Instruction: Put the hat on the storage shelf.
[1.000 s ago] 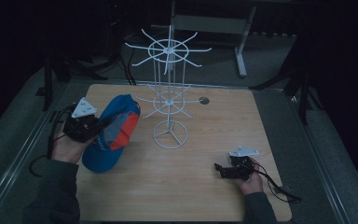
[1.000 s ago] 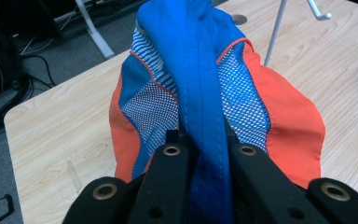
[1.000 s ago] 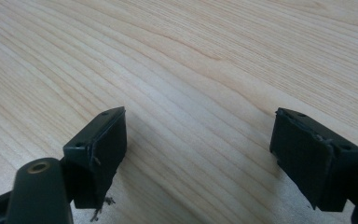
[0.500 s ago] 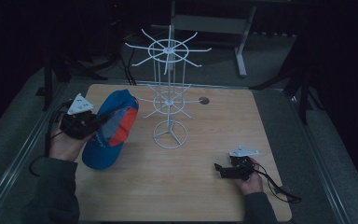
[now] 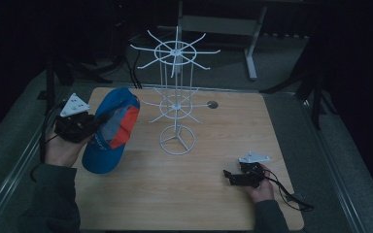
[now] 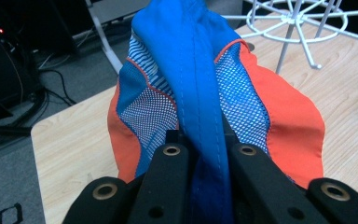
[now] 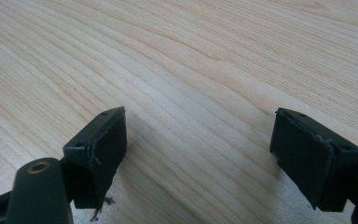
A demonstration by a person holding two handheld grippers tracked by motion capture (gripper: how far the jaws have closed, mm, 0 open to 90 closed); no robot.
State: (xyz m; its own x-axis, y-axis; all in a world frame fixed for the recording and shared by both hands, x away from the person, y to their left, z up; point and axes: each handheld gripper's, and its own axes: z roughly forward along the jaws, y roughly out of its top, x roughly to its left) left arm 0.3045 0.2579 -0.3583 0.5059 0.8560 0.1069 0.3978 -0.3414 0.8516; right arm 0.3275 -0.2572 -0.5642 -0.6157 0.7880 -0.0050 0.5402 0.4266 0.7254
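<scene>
Our left gripper (image 6: 200, 154) clamps the blue-and-orange mesh fabric cap (image 5: 110, 128) — gripped, not yet hung on the white wire rack (image 5: 176, 97) ahead; right gripper (image 7: 198, 154) gapes, idle.

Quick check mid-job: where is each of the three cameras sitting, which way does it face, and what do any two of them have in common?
High view: above the person's side, looking forward and down on the table; both forearms, left gripper, right gripper show.
Left gripper view: rides the left gripper, looking along its jaws, shut on the cap.
Right gripper view: rides the right gripper, facing the bare tabletop, jaws apart.
Shared: high and left gripper views both show the cap and white wire rack.
</scene>
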